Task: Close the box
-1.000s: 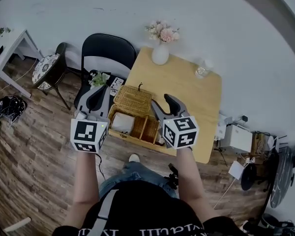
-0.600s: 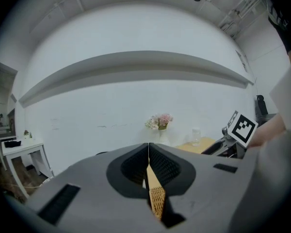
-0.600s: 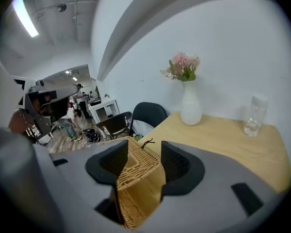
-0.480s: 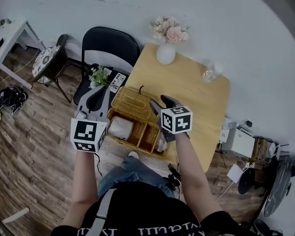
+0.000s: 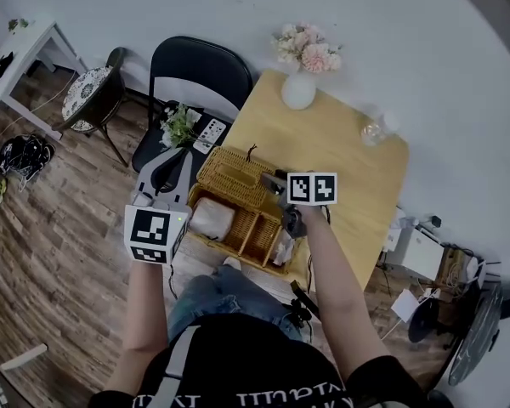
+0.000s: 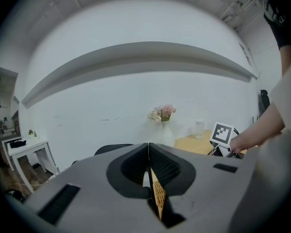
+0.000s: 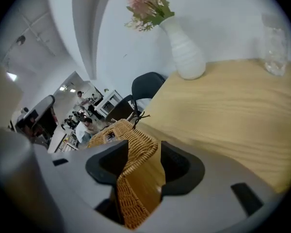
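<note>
Both grippers grip the open wicker box (image 5: 238, 228)
Head view: the box sits on the table's (image 5: 348, 168) near-left corner. Left gripper view: the left gripper (image 6: 149, 152) is pinched tight on a thin wicker edge (image 6: 157, 200). Right gripper view: the right gripper (image 7: 144, 154) clamps the lid (image 7: 136, 178).

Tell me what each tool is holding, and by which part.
Both hold the lid: the left tool is pinched on its thin left edge, and the right tool grips its right edge near the corner.
</note>
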`<state>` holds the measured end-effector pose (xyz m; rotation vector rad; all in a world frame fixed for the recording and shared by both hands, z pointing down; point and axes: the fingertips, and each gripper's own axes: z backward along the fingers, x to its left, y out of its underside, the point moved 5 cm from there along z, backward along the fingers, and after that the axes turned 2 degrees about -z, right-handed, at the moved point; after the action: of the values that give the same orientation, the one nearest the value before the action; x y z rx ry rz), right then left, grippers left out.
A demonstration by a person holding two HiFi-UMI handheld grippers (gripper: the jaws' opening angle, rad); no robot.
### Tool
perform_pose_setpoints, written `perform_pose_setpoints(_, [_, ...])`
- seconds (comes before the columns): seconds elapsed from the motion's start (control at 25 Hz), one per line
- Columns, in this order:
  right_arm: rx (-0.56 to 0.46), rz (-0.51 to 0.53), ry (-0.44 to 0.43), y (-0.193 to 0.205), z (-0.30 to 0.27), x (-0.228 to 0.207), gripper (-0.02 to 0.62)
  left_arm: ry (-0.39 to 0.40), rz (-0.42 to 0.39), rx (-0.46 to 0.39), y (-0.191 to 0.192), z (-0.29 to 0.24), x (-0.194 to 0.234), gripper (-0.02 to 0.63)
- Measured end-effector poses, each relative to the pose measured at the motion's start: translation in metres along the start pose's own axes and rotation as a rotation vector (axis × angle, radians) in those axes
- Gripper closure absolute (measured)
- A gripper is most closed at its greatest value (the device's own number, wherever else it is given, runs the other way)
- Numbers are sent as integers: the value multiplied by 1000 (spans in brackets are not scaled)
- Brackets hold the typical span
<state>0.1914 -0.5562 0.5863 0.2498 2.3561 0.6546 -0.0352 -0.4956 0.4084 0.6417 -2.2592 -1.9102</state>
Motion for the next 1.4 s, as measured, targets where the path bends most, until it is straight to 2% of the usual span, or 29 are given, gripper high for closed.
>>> perform_pose_setpoints(0.28, [60,-292,-195,6,-15,-10,393,1,6,20,7,7,-4,592])
perform_pose_setpoints(0.4, [42,-416,-235,8,-14,-16,439,2,4,26,9,14,-6,593])
perform_pose_setpoints(0.48, [16,-450,-242,7,-11,-17,463,1,3,21,9,20,-6,592])
perform_pose_setpoints(0.8, [-67,-314,-176,-8,11,3,477,18,-6,-23,0,38,-8,593])
perform_pose_setpoints(1.4, [-201,19,62,-16,65,73,488,91,-105,-118,-39,96,-15,593])
